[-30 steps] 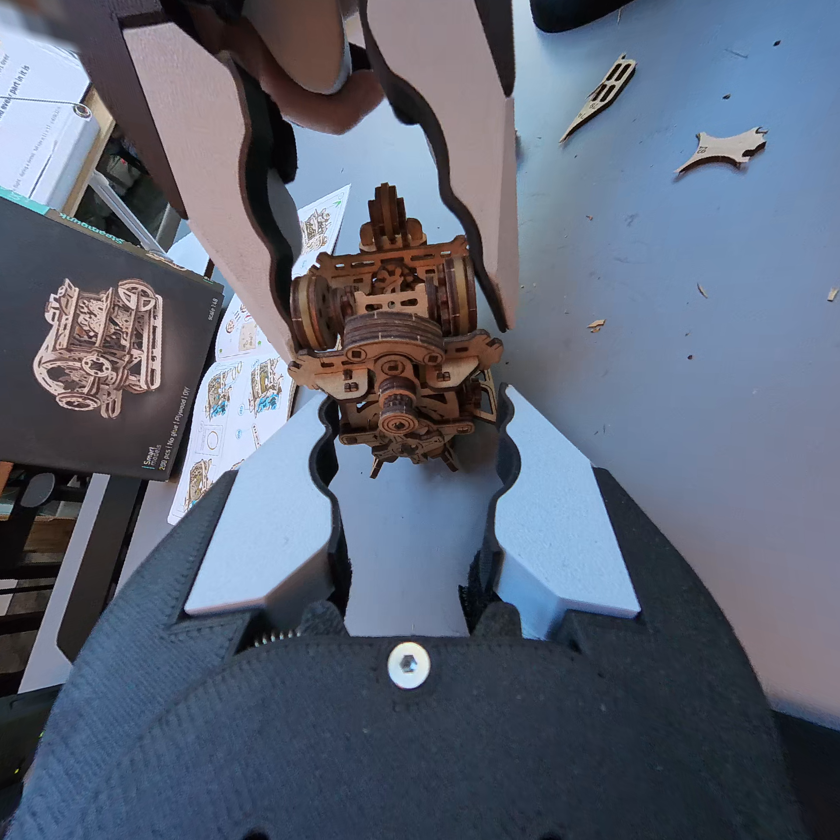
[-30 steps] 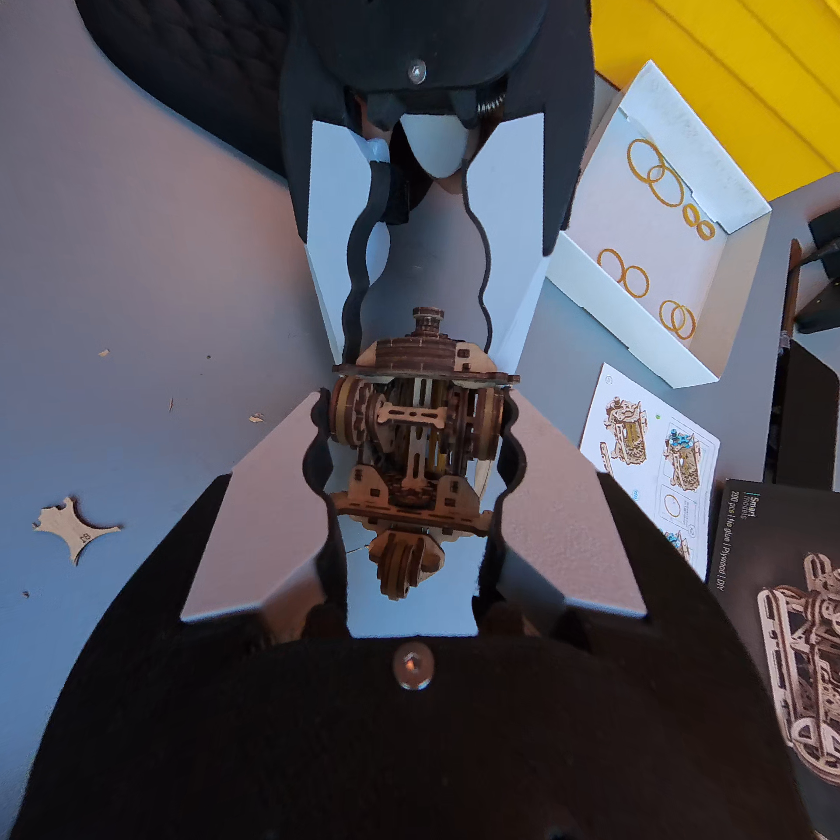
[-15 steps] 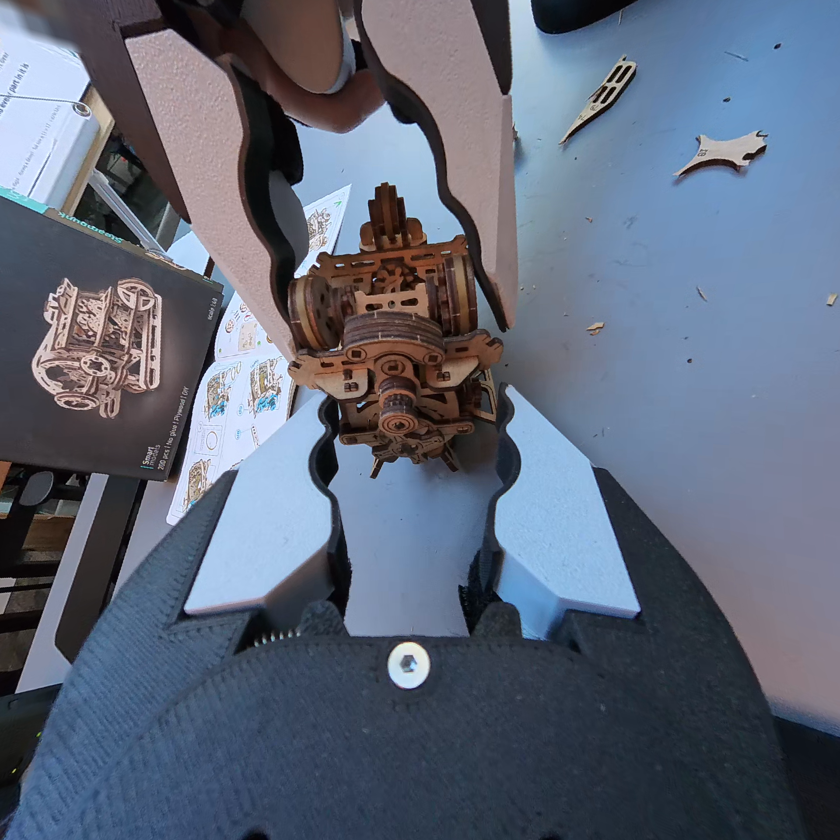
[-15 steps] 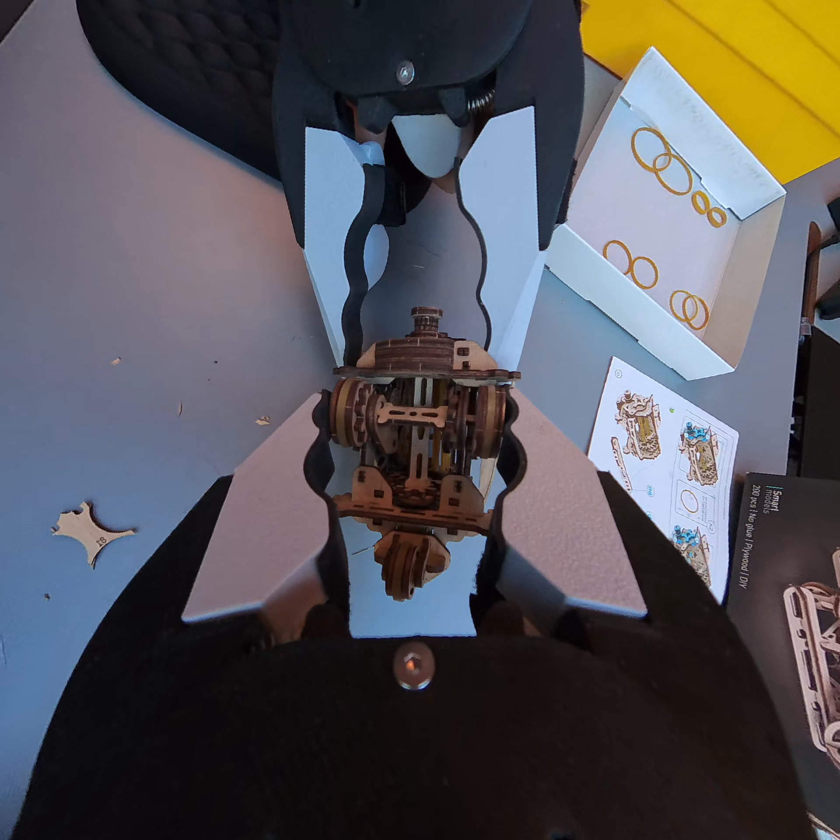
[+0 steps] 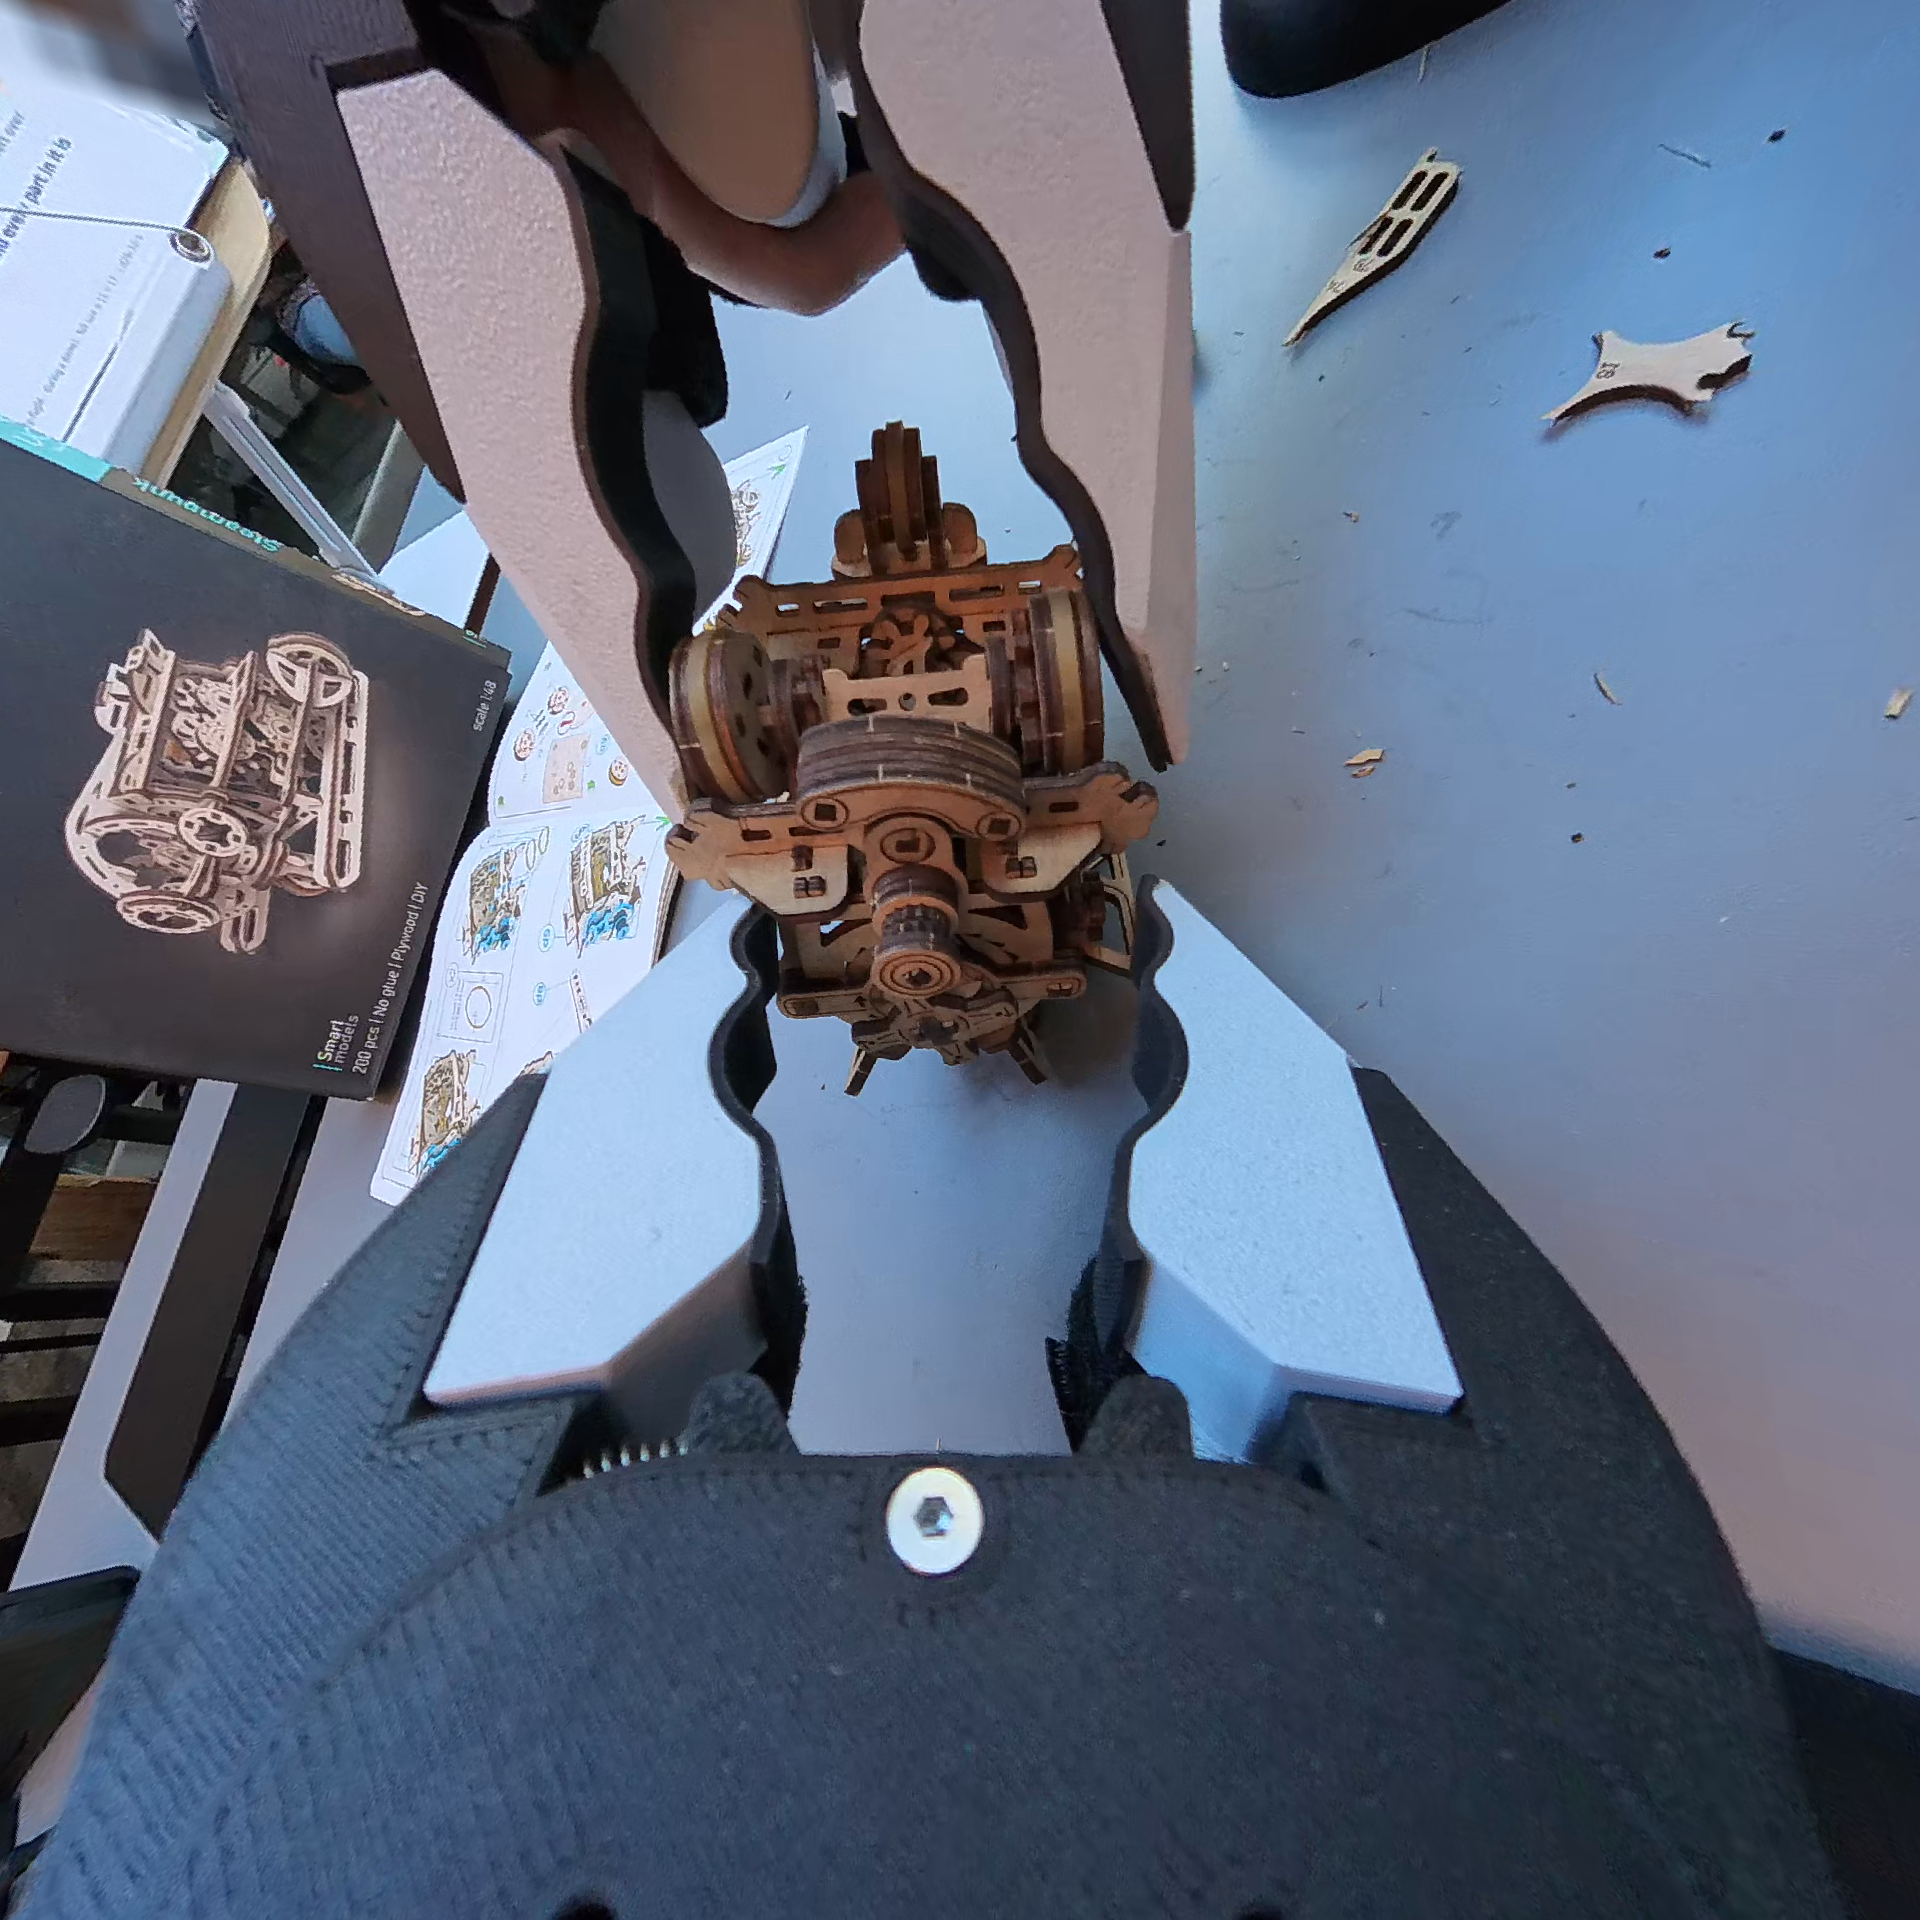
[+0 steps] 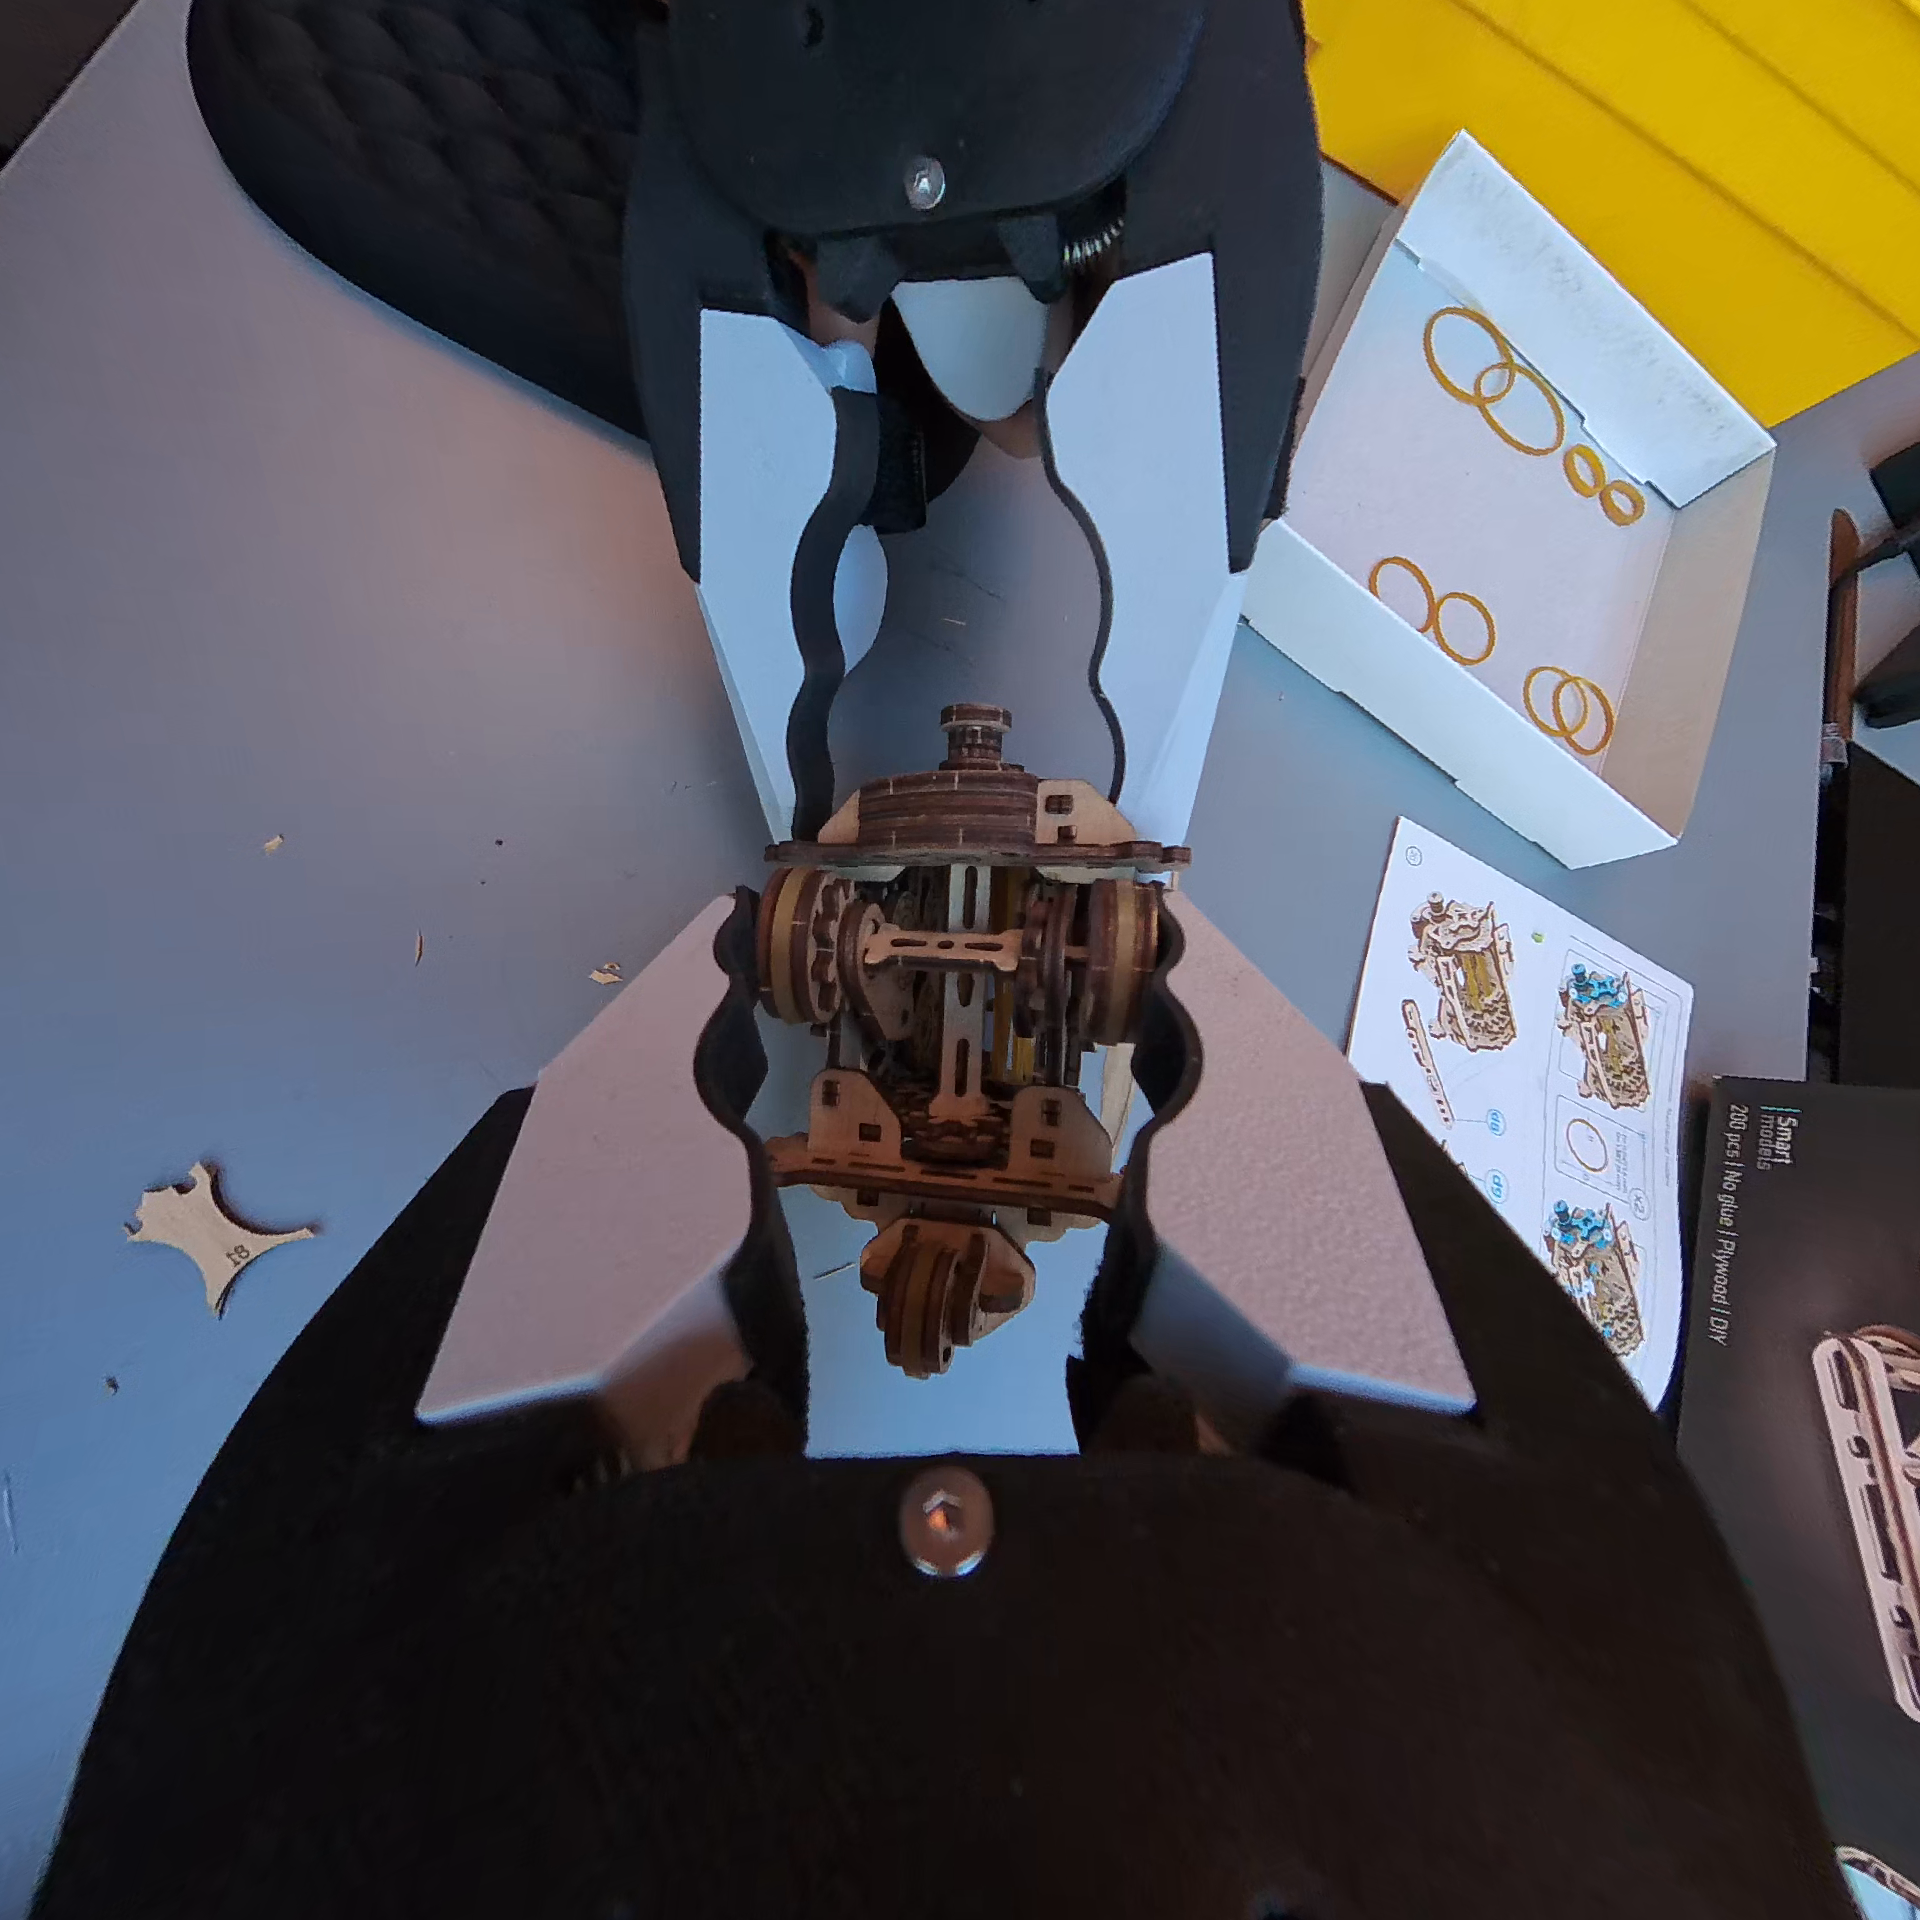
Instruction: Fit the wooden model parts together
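A brown wooden model (image 5: 904, 810), a small engine-like block with side wheels and gears, hangs above the grey table (image 5: 1558, 987) between my two grippers, which face each other. My right gripper (image 6: 951, 914) is shut on the model (image 6: 956, 997), its pads pressing the two side wheels. In the left wrist view the right gripper (image 5: 920, 769) comes in from the top. My left gripper (image 5: 951, 914) closes its fingertips on the narrower end of the model. In the right wrist view the left gripper (image 6: 961, 810) reaches it from the far side.
A black product box (image 5: 229, 790) and a printed instruction sheet (image 5: 520, 935) lie at the table's edge. A white tray (image 6: 1351, 644) holds several orange rubber bands (image 6: 1496, 384). Loose wooden offcuts (image 5: 1652, 369) and chips lie on the table. A dark cushion (image 6: 416, 156) is at the far edge. The tips of both grippers are at nearly the same place.
Almost nothing. Both grippers keep their hold on the model, and the pair sways only slightly over the table.
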`<state>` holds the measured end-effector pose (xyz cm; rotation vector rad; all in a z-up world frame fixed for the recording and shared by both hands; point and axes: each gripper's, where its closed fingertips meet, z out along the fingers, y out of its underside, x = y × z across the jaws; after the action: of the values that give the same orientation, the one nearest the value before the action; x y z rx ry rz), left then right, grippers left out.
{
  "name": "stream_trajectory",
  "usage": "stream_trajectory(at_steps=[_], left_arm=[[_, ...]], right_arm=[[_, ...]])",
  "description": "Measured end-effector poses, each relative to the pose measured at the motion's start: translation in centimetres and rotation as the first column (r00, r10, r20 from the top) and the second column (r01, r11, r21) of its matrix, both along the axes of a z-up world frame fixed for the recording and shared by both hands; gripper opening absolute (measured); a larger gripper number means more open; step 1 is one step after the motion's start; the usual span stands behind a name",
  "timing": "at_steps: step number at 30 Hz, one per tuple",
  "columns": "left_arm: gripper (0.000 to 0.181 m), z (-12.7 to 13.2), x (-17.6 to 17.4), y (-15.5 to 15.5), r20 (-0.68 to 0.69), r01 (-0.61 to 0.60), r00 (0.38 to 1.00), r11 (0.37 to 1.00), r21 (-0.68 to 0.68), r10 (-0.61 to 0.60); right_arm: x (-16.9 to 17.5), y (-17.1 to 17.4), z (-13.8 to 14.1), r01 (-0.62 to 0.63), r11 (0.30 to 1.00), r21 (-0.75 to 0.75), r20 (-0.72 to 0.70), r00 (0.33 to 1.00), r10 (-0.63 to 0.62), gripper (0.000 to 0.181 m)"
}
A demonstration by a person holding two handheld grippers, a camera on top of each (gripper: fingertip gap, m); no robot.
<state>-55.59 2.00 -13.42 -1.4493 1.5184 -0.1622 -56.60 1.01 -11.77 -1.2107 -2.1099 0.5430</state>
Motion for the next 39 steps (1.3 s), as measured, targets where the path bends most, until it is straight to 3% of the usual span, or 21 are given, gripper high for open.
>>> stream_trajectory(at_steps=[13,39], left_arm=[[0.067,0.02,-0.03,0.14,0.012,-0.011,1.000,1.000,-0.014,0.011],[0.062,0.30,-0.04,0.27,0.045,-0.017,0.999,0.999,-0.037,0.018]], right_arm=[[0.04,0.41,0.18,0.068,0.997,-0.034,-0.017,0.997,-0.069,0.072],[-0.03,0.15,0.04,0.054,0.999,-0.001,-0.017,0.998,-0.054,0.070]])
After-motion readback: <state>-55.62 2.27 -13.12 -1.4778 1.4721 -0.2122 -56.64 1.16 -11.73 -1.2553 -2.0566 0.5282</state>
